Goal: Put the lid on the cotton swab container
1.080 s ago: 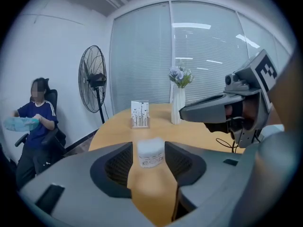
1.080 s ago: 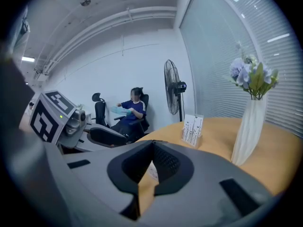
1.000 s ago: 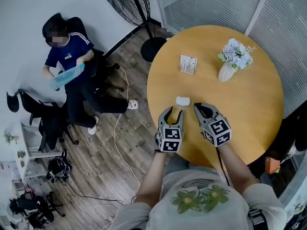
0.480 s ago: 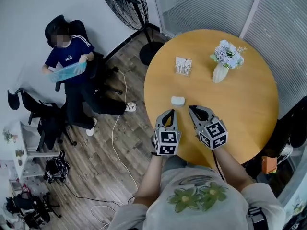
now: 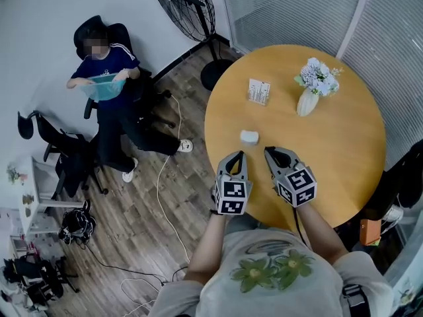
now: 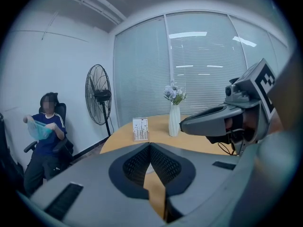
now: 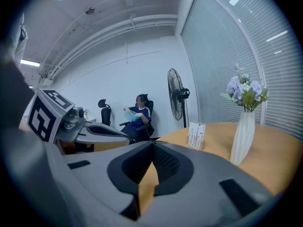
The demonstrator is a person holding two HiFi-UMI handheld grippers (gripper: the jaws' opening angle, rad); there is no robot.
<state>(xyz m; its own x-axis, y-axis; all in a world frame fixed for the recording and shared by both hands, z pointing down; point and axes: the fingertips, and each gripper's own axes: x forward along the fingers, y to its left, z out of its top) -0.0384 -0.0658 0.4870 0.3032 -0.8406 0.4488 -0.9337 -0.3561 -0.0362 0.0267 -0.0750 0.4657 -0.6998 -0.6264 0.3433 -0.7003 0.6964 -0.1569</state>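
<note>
Wood-top round table [image 5: 344, 144] fills the right half of my head view. The small white cotton swab container [image 5: 249, 137] sits on it toward the near-left part, a bit in from the edge. From here it reads as one closed white lump. It's too small for me to tell if the lid is fully seated.

Both tongs are near it on my side, neither touching it. L gripper [image 5: 236, 156] is clenched, pads pressed together w/ nothing btwn them. In the left gripper view only tabletop shows in the notch below the tips. R gripper [image 5: 269, 152] is the same: clamped tight, empty, tips just to the near-right of the container. The two grippers lie side by side, apart, both angled toward the table's middle, marker cubes toward me. The container lies just beyond the gap btwn the two sets of tips.

Further back on the table are an upright white vase [image 5: 308, 102] w/ pale flowers & a small white card stand [image 5: 259, 91] to its left, both well apart from the container.

Off the table, a pedestal fan [image 5: 185, 2] stands by the blinds. A person [image 5: 109, 71] sits in a dark office chair by the wall holding something pale-blue & see-through. A white cable [image 5: 160, 190] trails across the wood floor.
</note>
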